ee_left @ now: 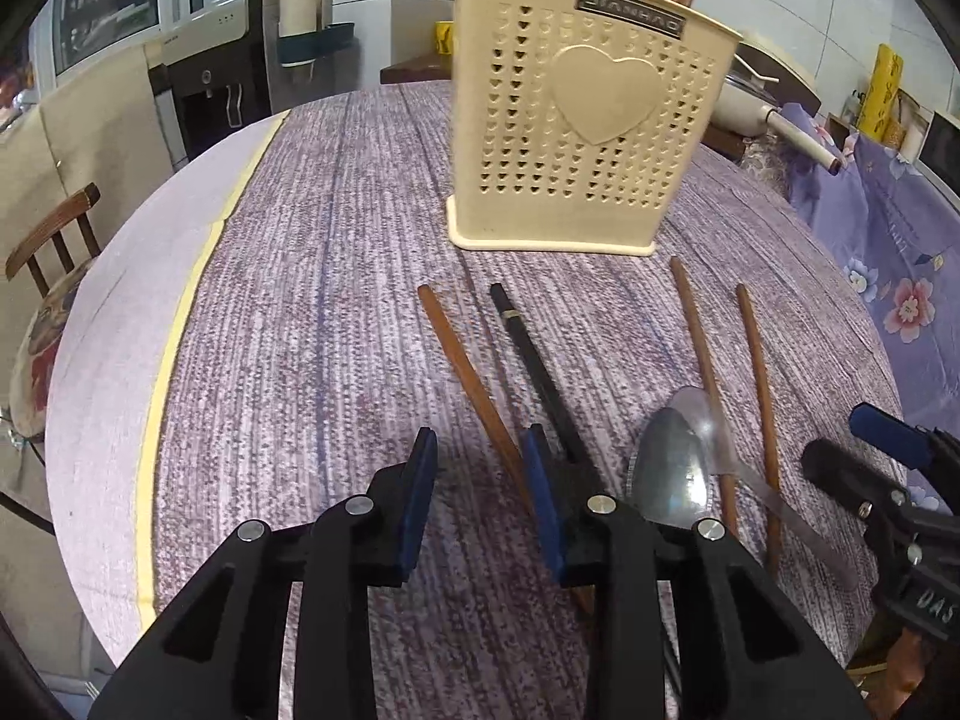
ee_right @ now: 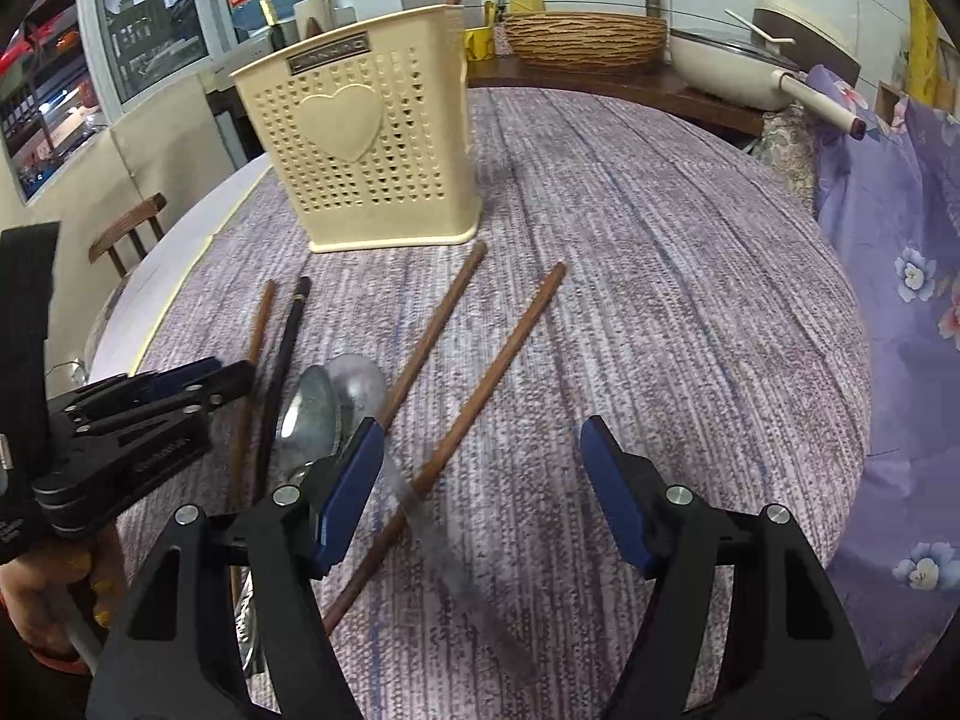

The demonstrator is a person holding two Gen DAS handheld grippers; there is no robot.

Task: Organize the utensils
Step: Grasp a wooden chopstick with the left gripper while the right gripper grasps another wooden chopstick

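A cream perforated utensil holder stands on the purple tablecloth with one brown stick upright in it. In front of it lie several brown chopsticks, a black chopstick, a metal spoon and a clear plastic spoon. My left gripper hangs low over the leftmost brown chopstick, which runs under its right finger; bare cloth shows between the pads. My right gripper is open, straddling a brown chopstick and the clear spoon's handle.
The table's left edge with yellow tape curves away, and a wooden chair stands beyond it. A white-handled pan and a woven basket sit behind the table. Floral purple fabric lies along the right.
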